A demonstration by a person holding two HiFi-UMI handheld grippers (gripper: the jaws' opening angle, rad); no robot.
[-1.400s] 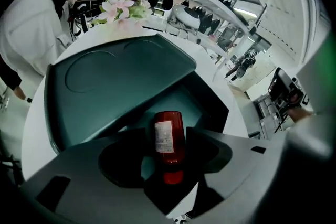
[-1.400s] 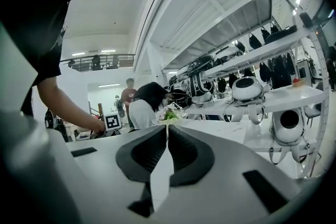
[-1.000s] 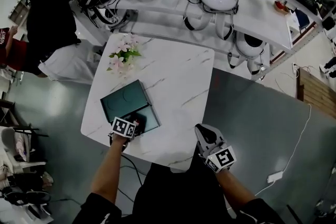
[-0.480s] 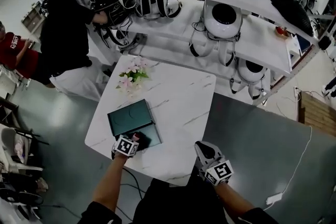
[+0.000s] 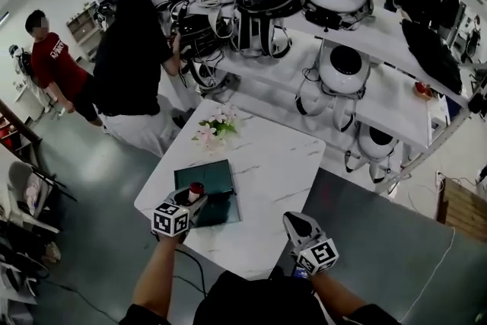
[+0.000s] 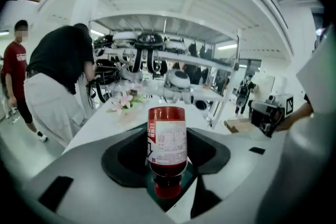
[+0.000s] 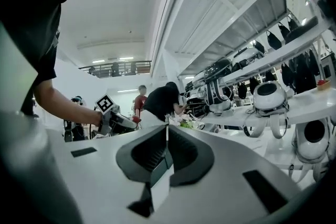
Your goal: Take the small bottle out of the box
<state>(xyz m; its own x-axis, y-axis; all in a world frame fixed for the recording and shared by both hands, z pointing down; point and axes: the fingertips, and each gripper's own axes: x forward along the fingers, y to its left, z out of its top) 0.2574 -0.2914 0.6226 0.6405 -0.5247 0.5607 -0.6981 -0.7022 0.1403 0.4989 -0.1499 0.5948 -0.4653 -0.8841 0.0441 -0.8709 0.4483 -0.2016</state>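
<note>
A small bottle [image 6: 167, 144] with dark red contents and a white printed label stands between the jaws of my left gripper [image 6: 167, 168], which has just been closing and is now shut on it. In the head view the bottle [image 5: 196, 188] hangs in the left gripper [image 5: 193, 199] above the near part of the dark green box [image 5: 207, 174], clear of it. The box lies on the white marble table [image 5: 266, 164] near its front left corner. My right gripper [image 5: 293, 218] is held off the table's front edge, and its jaws [image 7: 166, 147] are shut with nothing between them.
A pink flower bunch [image 5: 215, 127] sits at the table's far left. Behind the table are white shelves [image 5: 380, 99] loaded with helmets and gear. A person in black [image 5: 137, 61] stands by the shelves, and a person in red [image 5: 53, 57] stands further left. The floor is grey.
The left gripper has risen from inside the box with the bottle in its jaws and tilted up toward level. The head view has swung upward, and the right gripper has barely shifted.
</note>
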